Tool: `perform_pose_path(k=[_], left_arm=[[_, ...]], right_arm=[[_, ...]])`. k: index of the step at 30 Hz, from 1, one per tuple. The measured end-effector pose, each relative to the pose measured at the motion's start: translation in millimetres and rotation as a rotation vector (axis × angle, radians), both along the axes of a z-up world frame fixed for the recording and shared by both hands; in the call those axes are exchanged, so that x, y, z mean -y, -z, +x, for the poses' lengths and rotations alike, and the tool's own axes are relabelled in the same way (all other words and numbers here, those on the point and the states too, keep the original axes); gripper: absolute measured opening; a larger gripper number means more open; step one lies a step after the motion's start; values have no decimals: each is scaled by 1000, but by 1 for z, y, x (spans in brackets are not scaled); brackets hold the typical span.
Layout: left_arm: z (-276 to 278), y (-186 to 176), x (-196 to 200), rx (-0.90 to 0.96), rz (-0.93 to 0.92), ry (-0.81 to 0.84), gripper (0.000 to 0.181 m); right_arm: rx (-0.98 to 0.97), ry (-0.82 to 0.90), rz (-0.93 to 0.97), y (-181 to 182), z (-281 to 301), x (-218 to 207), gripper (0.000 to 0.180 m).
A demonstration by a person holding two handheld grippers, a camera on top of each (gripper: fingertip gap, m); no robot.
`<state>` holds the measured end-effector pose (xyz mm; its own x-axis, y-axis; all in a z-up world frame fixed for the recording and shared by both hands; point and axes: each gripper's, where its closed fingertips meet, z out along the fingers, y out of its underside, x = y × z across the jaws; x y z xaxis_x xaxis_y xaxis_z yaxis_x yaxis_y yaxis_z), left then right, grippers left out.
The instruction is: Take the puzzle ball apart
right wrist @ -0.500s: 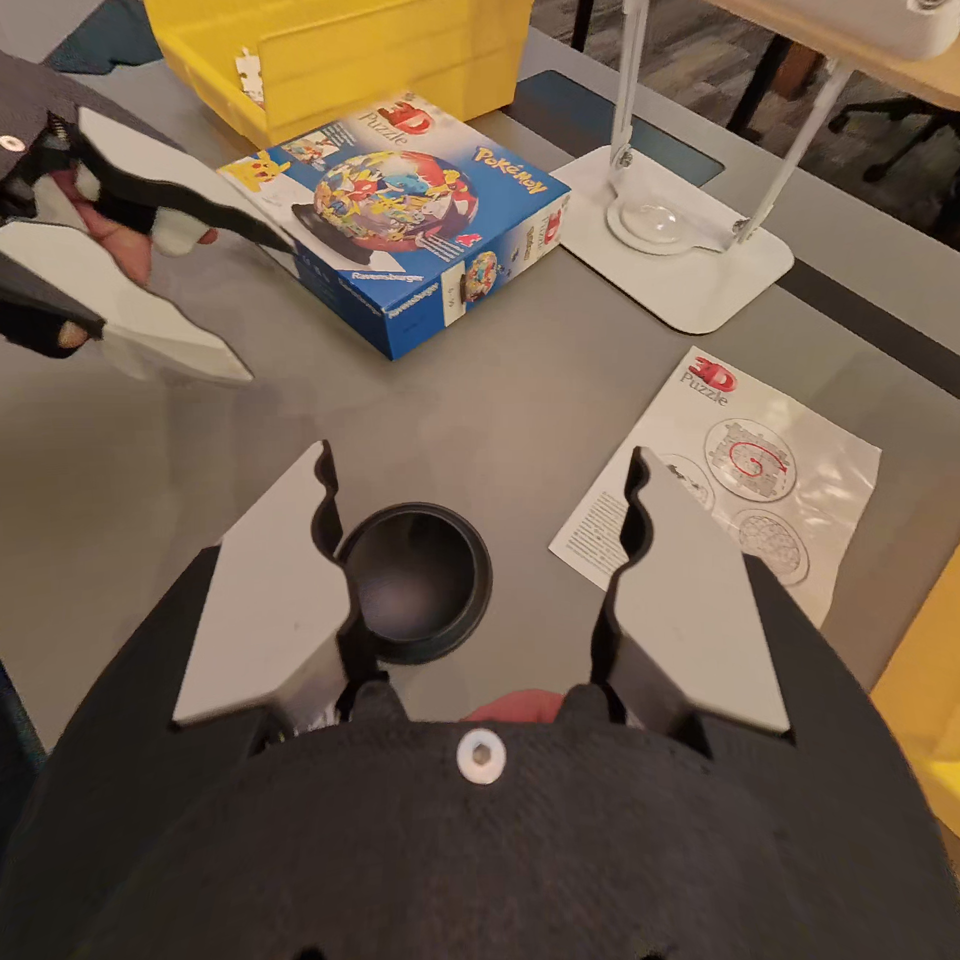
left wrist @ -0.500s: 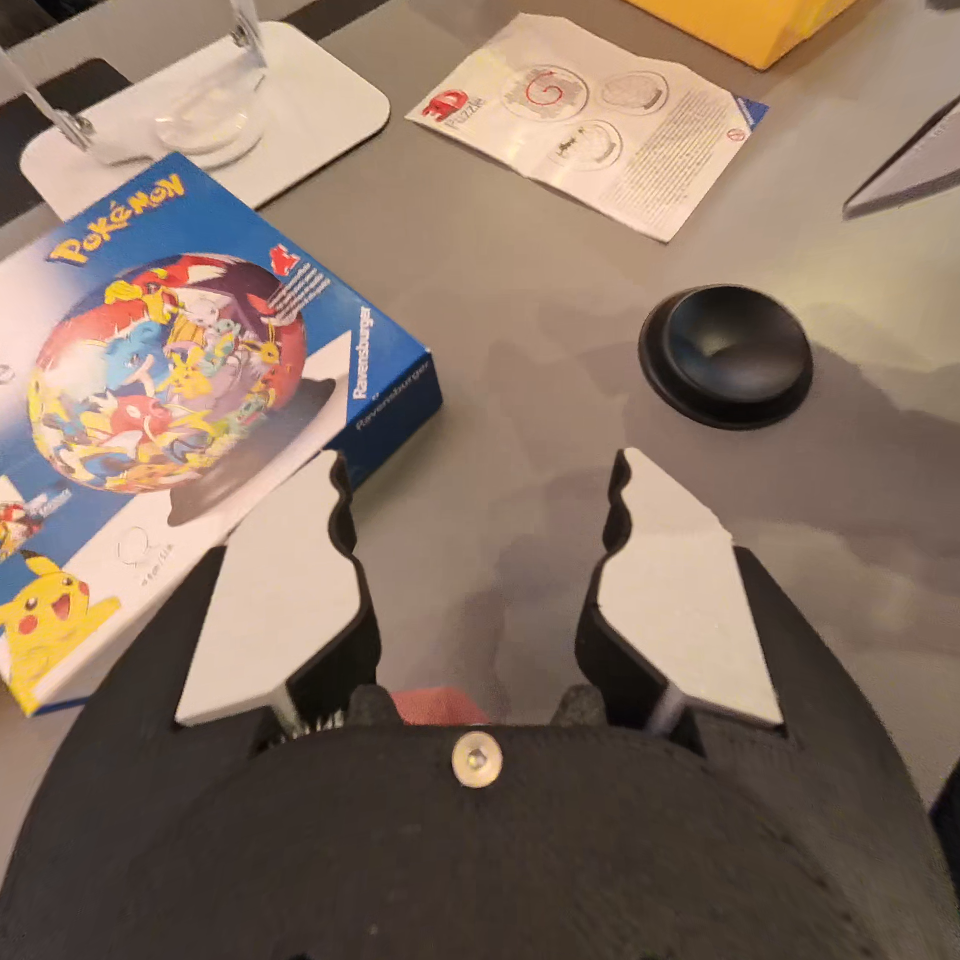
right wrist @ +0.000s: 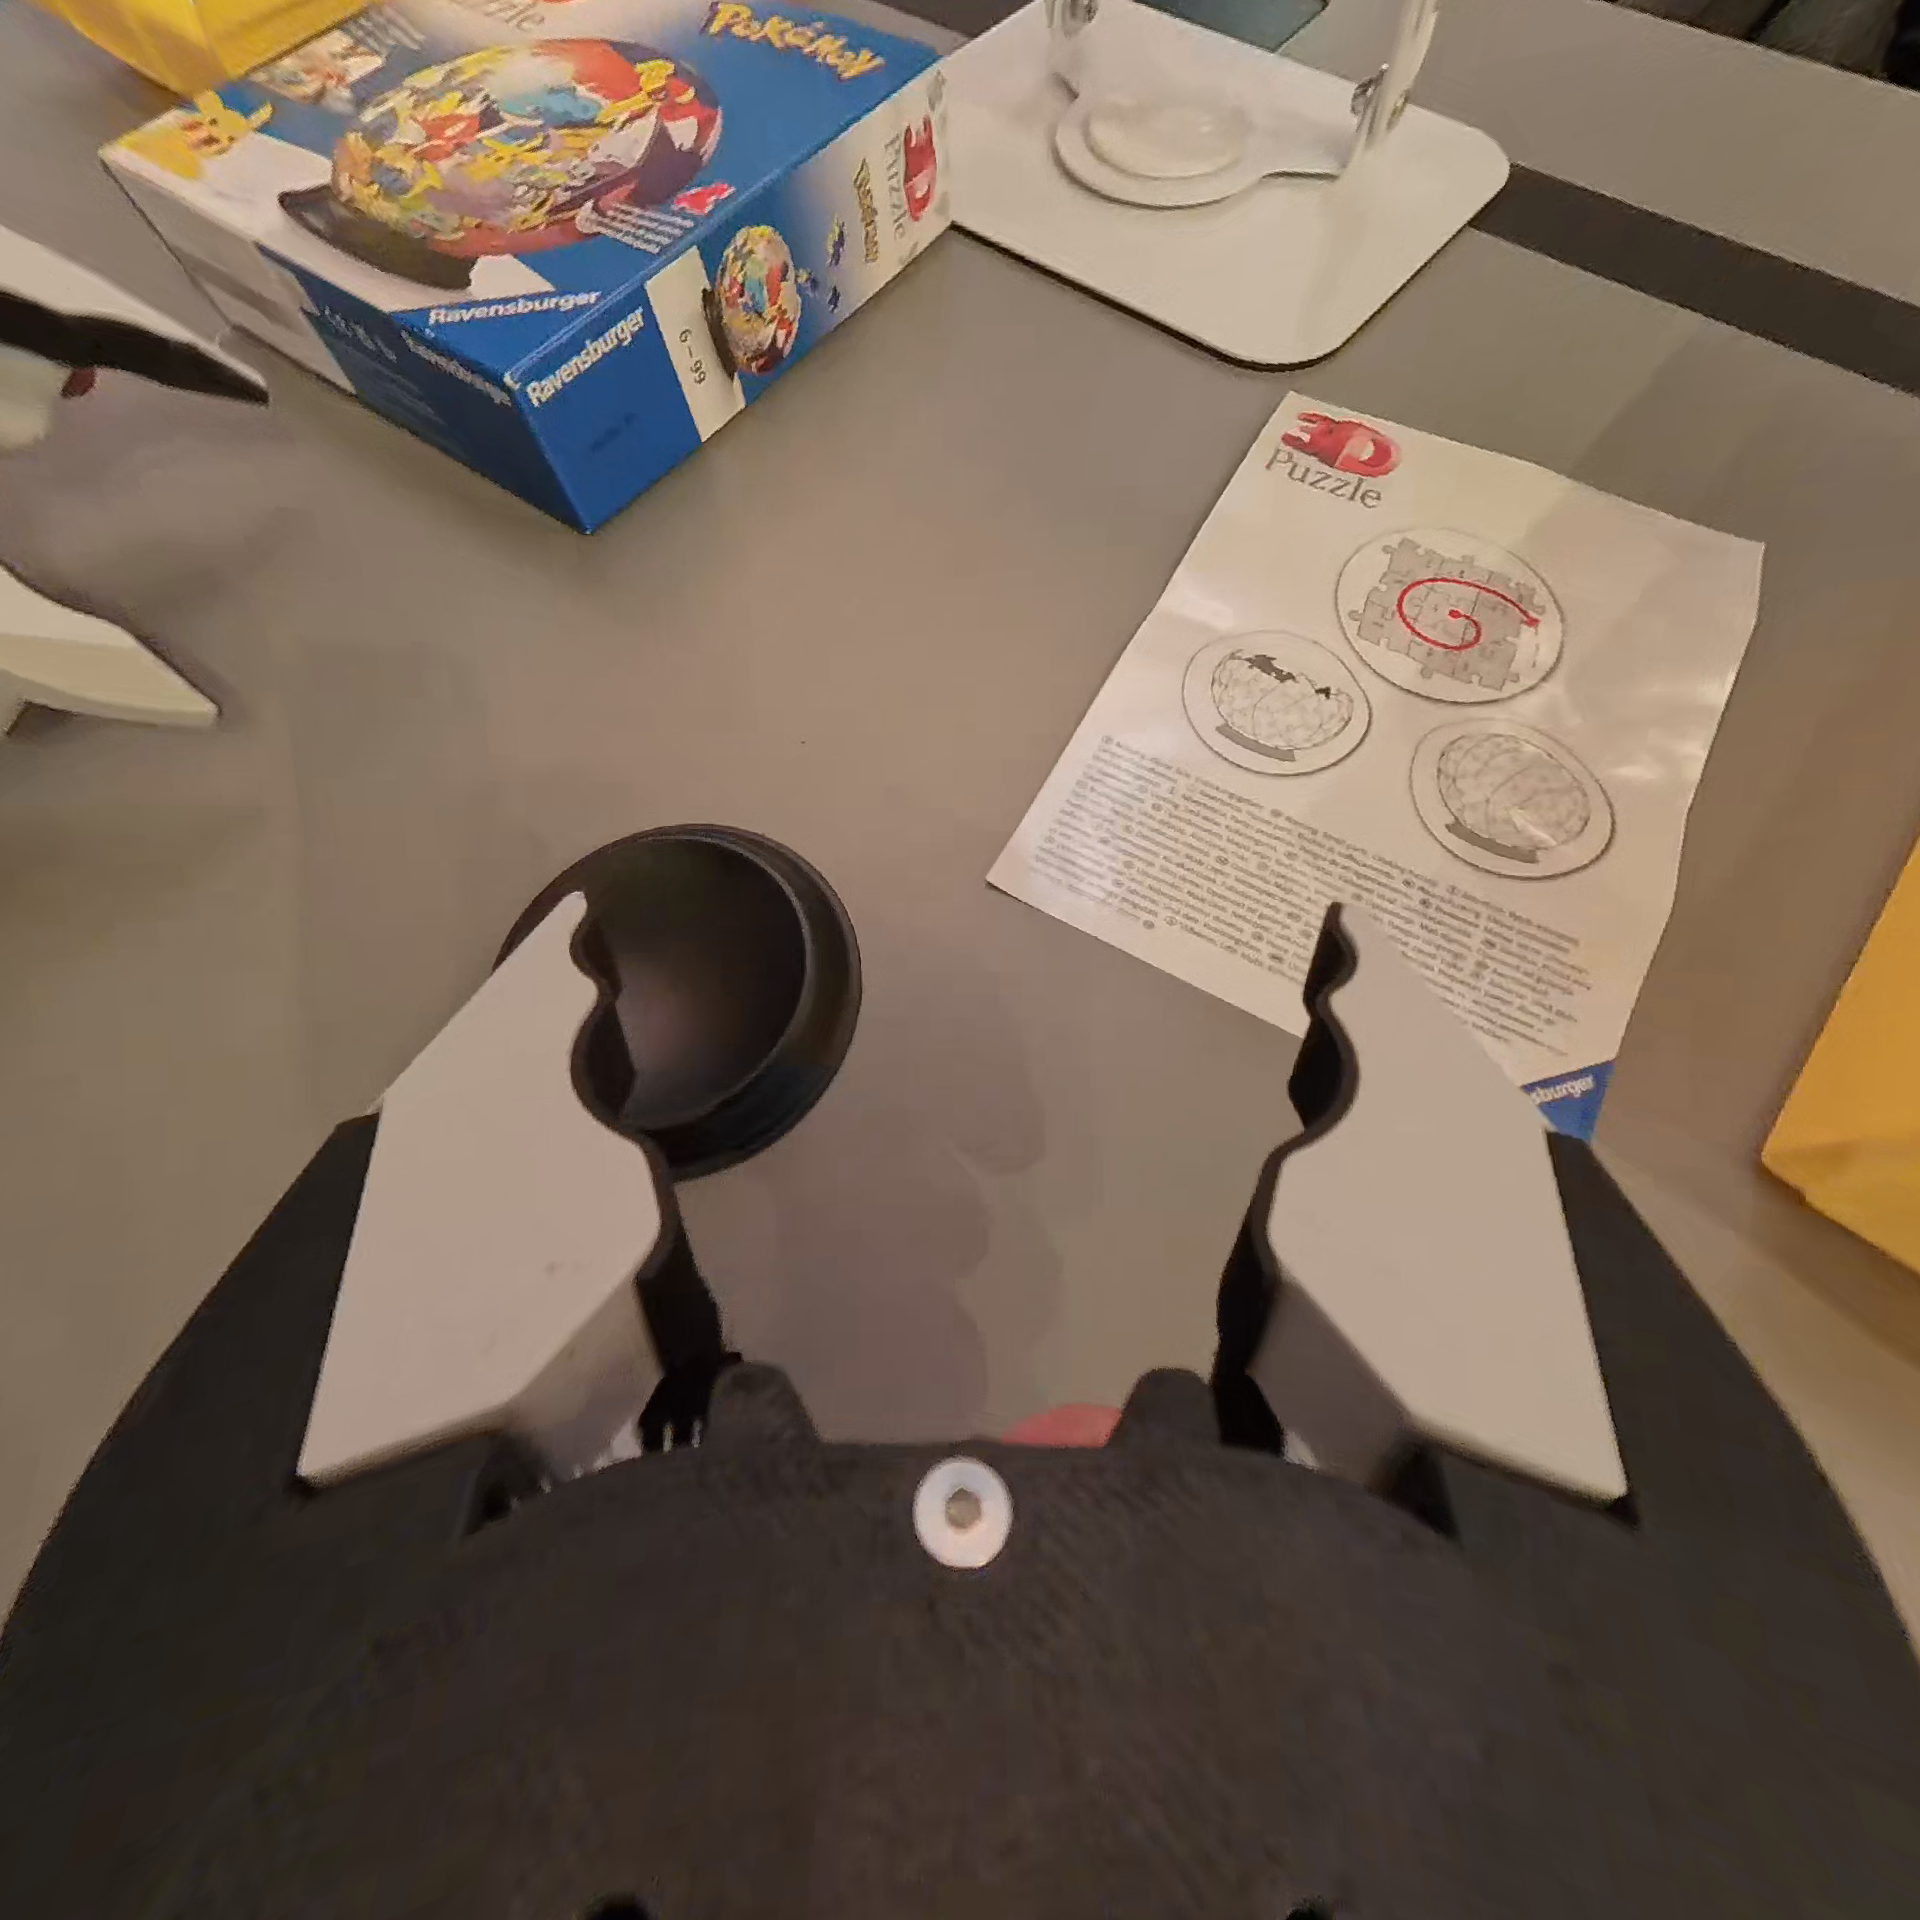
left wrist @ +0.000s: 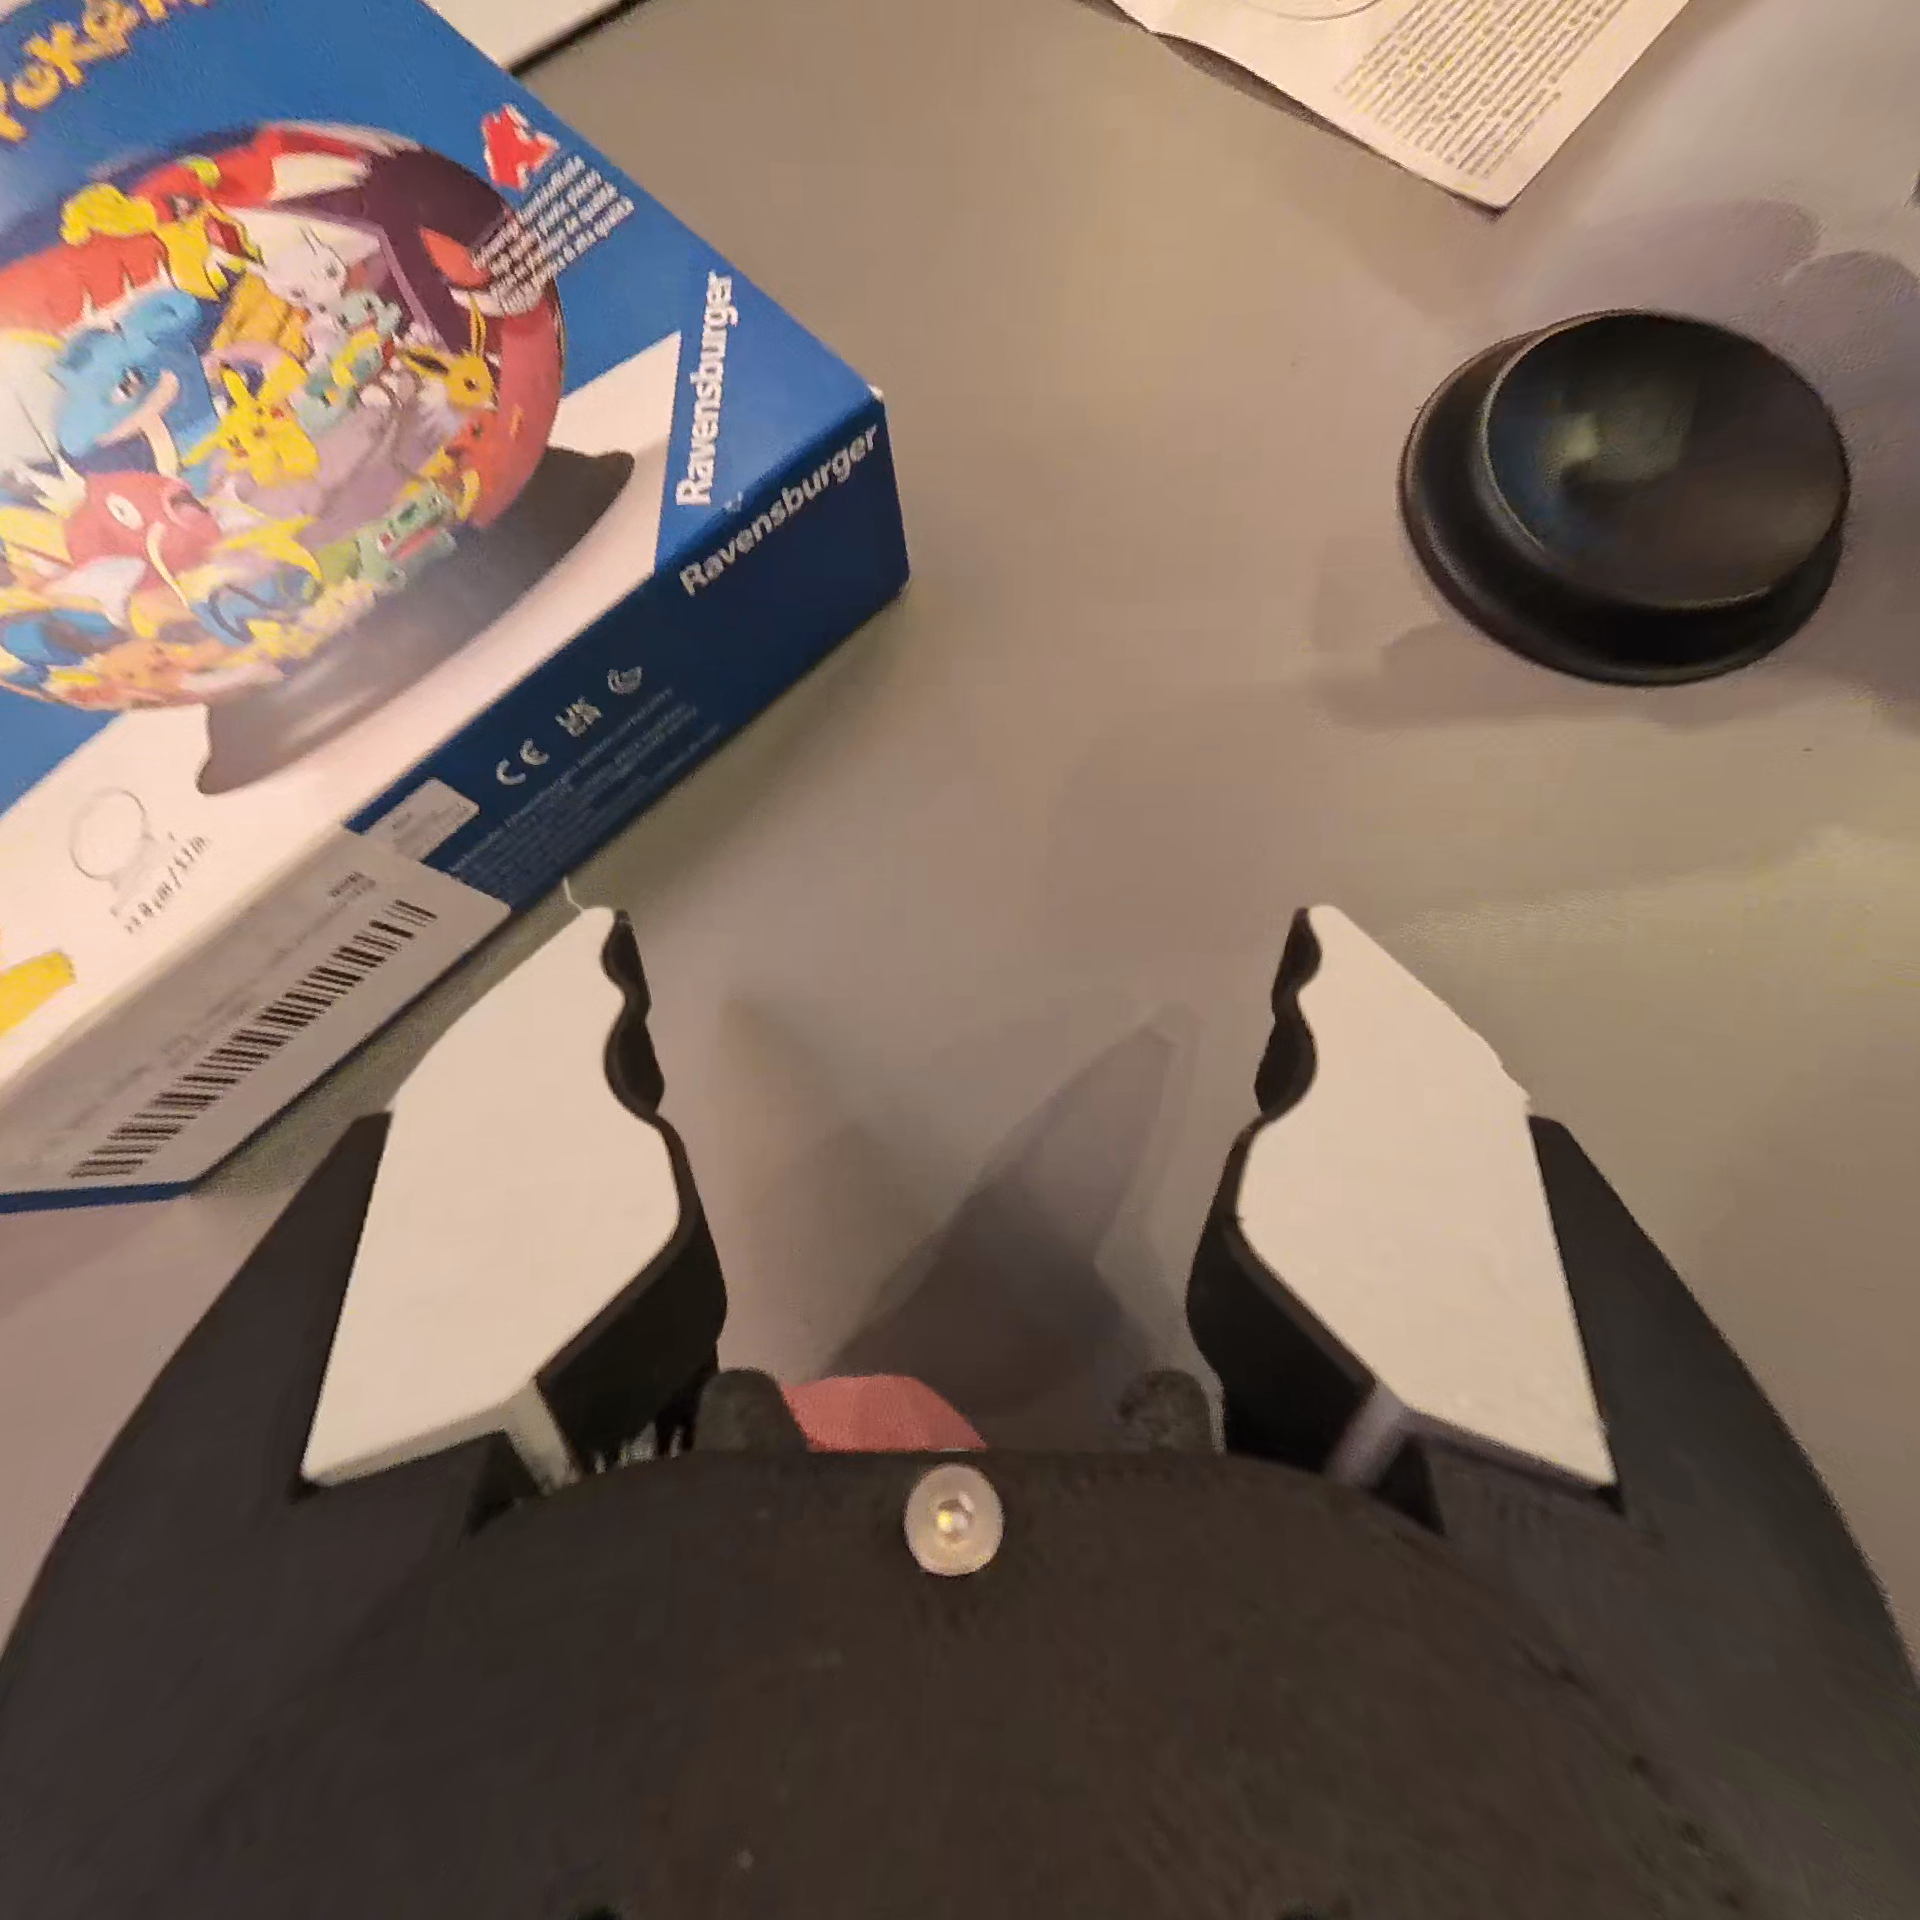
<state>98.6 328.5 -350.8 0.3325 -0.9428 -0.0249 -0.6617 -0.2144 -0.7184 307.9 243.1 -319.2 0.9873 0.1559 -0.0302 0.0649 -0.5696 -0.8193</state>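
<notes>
Both grippers stand wide and hold nothing: the left gripper [left wrist: 951, 997] low in its frame, the right gripper [right wrist: 956, 997] over the black stand [right wrist: 727, 997] at centre. The stand is empty. Farther, upper left, lies the box [right wrist: 582, 312]. No puzzle ball shows; I judge it best to find it first, perhaps inside the box.

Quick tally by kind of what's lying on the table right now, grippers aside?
Blue puzzle box: 1
Black round stand: 1
Instruction sheet: 1
White base plate: 1
Yellow bins: 2, both cut off at the frame edges
Total: 6
</notes>
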Motion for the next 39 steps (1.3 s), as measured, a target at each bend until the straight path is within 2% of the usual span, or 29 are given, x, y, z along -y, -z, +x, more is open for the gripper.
perform_pose_path(k=[4, 8, 14, 27, 31, 34, 36, 39], left_arm=[[-2, 2, 0, 11, -33, -18, 115], [0, 8, 2, -5, -31, -12, 113], [-3, 14, 1, -35, -40, -22, 110], [-3, 15, 3, -49, -56, -27, 119], [-3, 10, 2, -31, -49, -30, 114], [-4, 6, 4, -19, -53, -18, 99], [-4, 6, 7, -5, -69, -20, 91], [-4, 6, 8, -6, -53, -18, 81]], right_arm=[[-30, 13, -4, 8, 5, 6, 135], [-31, 22, 12, 9, 10, 8, 128], [-69, 20, -36, 29, 13, 12, 127], [-85, -15, -17, 20, 10, 19, 127], [-64, -28, -8, 16, 10, 22, 126], [-47, -64, -16, 15, 2, 25, 123], [-41, -74, -13, 14, -1, 26, 110], [-62, -83, 14, 5, -8, 25, 110]])
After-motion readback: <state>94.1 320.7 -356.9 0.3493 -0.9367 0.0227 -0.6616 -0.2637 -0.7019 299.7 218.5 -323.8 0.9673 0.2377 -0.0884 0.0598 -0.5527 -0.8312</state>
